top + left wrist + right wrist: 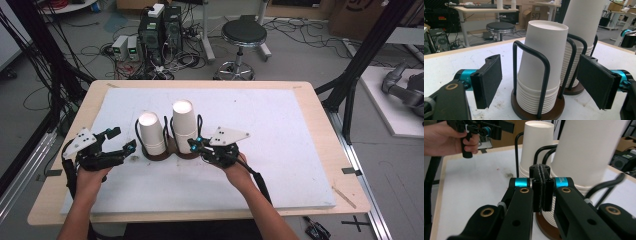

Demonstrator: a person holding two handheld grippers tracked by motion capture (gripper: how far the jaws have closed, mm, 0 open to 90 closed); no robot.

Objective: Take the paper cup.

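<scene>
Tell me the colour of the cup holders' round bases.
Dark brown bases, clearest in the left gripper view.

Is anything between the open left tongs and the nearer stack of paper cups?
Only the holder's black wire loop crosses the front of the nearer cup stack. Otherwise the gap to the left tongs looks free.

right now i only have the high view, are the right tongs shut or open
Observer: Shut. In the right gripper view the right tongs have their pads pressed together with nothing between them.
Operator: what are they aimed at
Observer: The foot of the taller cup stack, which sits just ahead of the tips.
Operator: and the left tongs
Observer: Open. In the left gripper view the left tongs stand wide and frame the shorter cup stack ahead of them, with neither pad touching it.
</scene>
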